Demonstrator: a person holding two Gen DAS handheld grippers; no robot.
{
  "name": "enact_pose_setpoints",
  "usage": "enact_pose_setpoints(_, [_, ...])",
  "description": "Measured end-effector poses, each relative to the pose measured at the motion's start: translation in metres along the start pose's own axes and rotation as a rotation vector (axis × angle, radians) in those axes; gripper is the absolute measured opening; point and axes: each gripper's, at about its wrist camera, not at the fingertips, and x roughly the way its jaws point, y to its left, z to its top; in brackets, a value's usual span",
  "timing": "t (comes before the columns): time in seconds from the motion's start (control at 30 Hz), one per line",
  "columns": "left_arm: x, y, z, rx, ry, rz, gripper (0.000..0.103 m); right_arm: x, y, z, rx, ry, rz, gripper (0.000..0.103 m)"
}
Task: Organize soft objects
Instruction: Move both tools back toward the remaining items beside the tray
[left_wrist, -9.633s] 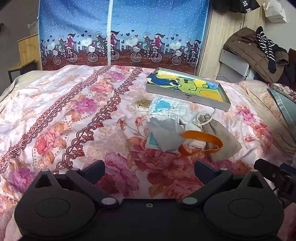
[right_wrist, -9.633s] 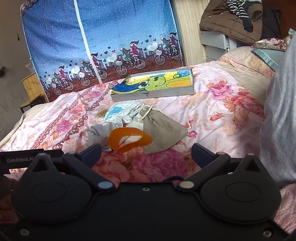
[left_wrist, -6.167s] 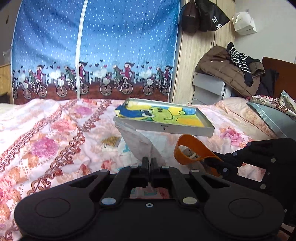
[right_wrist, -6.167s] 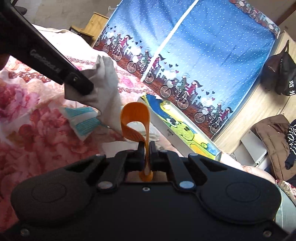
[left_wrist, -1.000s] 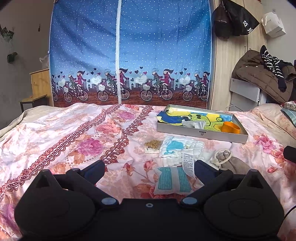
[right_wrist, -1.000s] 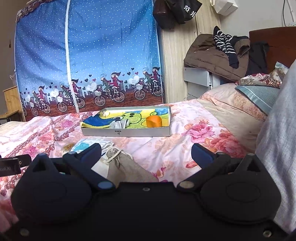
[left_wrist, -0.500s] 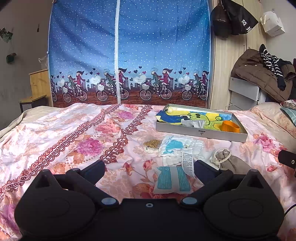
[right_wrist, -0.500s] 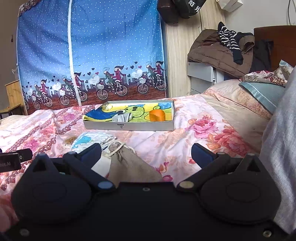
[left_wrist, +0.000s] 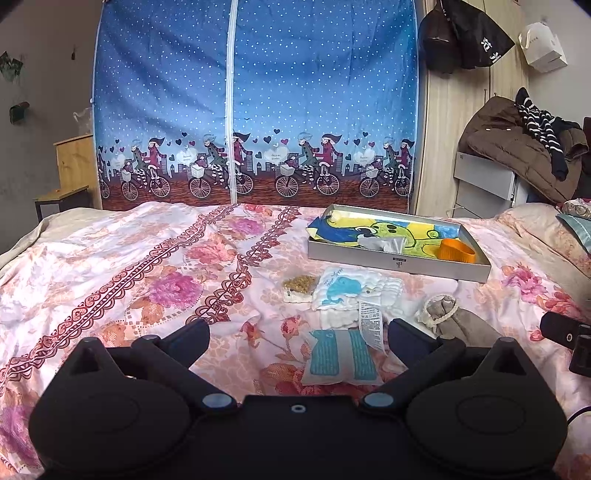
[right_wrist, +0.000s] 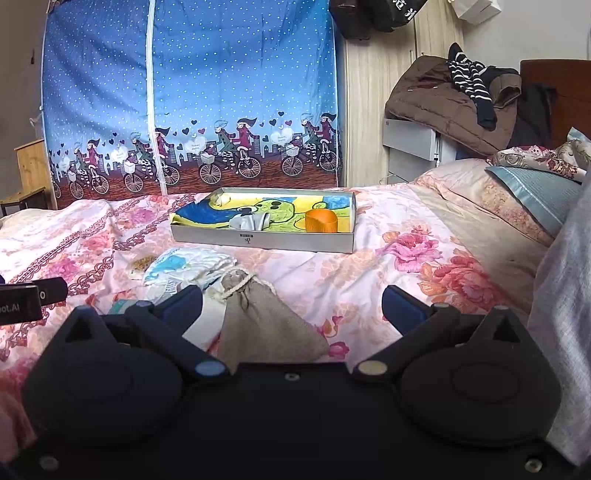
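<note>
A shallow box (left_wrist: 399, 264) (right_wrist: 266, 242) with a cartoon lining lies on the floral bed; inside it are a grey cloth (left_wrist: 380, 243) (right_wrist: 248, 222) and an orange band (left_wrist: 457, 250) (right_wrist: 321, 220). In front of the box lie a white cloth with a blue whale (left_wrist: 349, 291) (right_wrist: 177, 267), a teal-striped packet (left_wrist: 341, 356), a small gold packet (left_wrist: 299, 284) (right_wrist: 142, 264) and a beige drawstring pouch (left_wrist: 458, 321) (right_wrist: 266, 317). My left gripper (left_wrist: 298, 338) is open and empty, over the striped packet. My right gripper (right_wrist: 291, 301) is open and empty, over the pouch.
A blue fabric wardrobe (left_wrist: 255, 99) stands behind the bed. Coats are piled on a grey cabinet (right_wrist: 443, 99) at the right, with pillows (right_wrist: 532, 192) beside it. A wooden stool (left_wrist: 70, 177) stands at the far left. Grey fabric (right_wrist: 565, 314) fills the right wrist view's right edge.
Since about six seconds ago both grippers have opened; the grey cloth and orange band they held now lie in the box. In the last second both views shifted only slightly.
</note>
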Motion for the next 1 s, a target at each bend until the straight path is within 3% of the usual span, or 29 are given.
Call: enact_pose_setpoints(1.0, [0.0042,0.0034,-0.0001,-0.005,0.009,-0.006,0.102,-0.0001,-0.0018,-0.0011,-0.002,0.009,-0.002,0.103])
